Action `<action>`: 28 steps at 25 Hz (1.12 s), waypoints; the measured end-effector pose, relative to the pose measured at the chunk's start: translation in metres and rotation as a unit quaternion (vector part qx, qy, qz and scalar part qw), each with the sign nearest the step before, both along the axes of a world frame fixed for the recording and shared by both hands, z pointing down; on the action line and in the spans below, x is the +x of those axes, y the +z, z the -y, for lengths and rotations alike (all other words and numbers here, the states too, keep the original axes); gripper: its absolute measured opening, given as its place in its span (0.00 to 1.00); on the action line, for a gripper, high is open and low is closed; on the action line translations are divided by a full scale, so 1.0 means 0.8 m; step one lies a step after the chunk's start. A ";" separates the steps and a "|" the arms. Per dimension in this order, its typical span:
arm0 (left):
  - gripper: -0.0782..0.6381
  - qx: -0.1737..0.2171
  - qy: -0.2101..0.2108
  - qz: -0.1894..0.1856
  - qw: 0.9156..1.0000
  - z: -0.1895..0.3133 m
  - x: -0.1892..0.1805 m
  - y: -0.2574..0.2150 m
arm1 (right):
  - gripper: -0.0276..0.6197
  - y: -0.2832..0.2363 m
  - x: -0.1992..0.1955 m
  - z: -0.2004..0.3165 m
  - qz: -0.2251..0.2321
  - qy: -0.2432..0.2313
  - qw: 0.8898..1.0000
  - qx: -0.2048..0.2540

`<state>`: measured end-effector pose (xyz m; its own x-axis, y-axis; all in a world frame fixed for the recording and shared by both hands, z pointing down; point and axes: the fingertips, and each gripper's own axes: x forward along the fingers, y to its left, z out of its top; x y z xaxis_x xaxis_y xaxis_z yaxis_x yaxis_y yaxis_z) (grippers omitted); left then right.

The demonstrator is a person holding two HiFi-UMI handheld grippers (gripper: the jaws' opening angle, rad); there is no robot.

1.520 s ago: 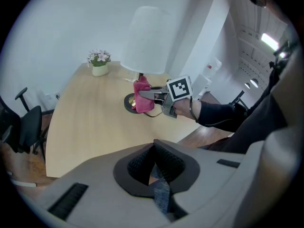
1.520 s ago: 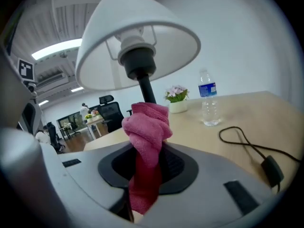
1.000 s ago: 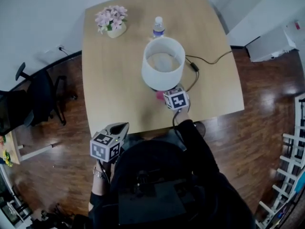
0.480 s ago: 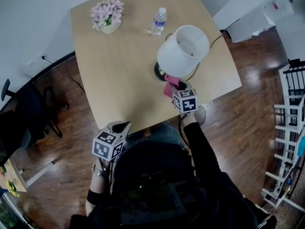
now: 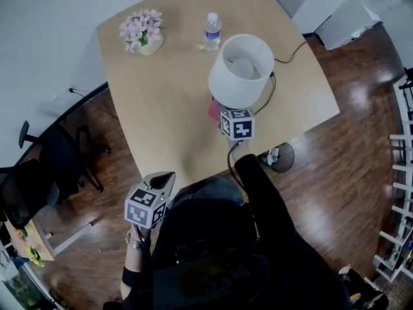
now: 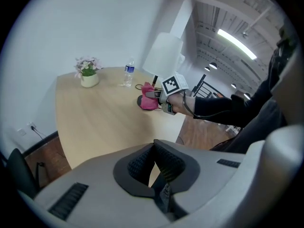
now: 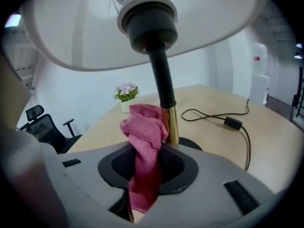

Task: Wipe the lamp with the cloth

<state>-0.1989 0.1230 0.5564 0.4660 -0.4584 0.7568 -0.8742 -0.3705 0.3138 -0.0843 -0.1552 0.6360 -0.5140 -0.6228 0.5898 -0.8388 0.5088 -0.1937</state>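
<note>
The lamp (image 5: 240,70) has a white shade, a black and brass stem (image 7: 170,122) and a round black base, and stands right of the middle of the wooden table (image 5: 161,95). My right gripper (image 7: 142,164) is shut on a pink cloth (image 7: 142,137), whose bunched top touches the brass part of the stem under the shade. From above, the cloth (image 5: 214,110) shows just below the shade, ahead of the right gripper (image 5: 222,113). My left gripper (image 5: 166,177) hangs off the table's near edge, shut and empty, far from the lamp (image 6: 164,56).
A pot of pink flowers (image 5: 143,31) and a water bottle (image 5: 212,31) stand at the table's far side. The lamp's black cord (image 7: 228,120) with a switch trails right across the table. An office chair (image 5: 39,173) stands on the floor at the left.
My right gripper has lifted the cloth from near the lamp's base up along the stem. The left gripper shifted a little by the table's near edge and stays shut.
</note>
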 end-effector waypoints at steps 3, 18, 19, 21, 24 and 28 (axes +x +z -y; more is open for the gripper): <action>0.11 -0.012 -0.019 0.011 1.000 -0.003 -0.014 0.002 | 0.20 0.025 0.008 -0.004 -0.006 0.023 1.000 -0.011; 0.11 -0.035 0.146 -0.057 0.987 0.016 -0.054 0.052 | 0.20 0.084 0.044 -0.087 -0.099 0.134 0.977 -0.131; 0.11 -0.037 0.165 -0.061 0.984 0.012 -0.062 0.053 | 0.20 0.083 0.046 -0.096 -0.104 0.147 0.975 -0.132; 0.11 -0.040 0.194 -0.064 0.978 0.006 -0.083 0.060 | 0.20 0.075 0.047 -0.108 -0.115 0.170 0.971 -0.124; 0.11 -0.049 0.209 -0.073 0.974 0.007 -0.113 0.074 | 0.20 0.056 0.036 -0.112 -0.139 0.178 0.969 -0.097; 0.11 -0.048 0.222 -0.078 0.971 0.011 -0.135 0.070 | 0.20 0.027 0.050 -0.089 -0.167 0.177 0.968 -0.063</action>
<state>-0.3073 0.1141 0.6125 0.7132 -0.1165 0.6912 -0.5744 -0.6623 0.4810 -0.0443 -0.0842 0.6577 -0.0481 -0.6366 0.7697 -0.9828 0.1676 0.0773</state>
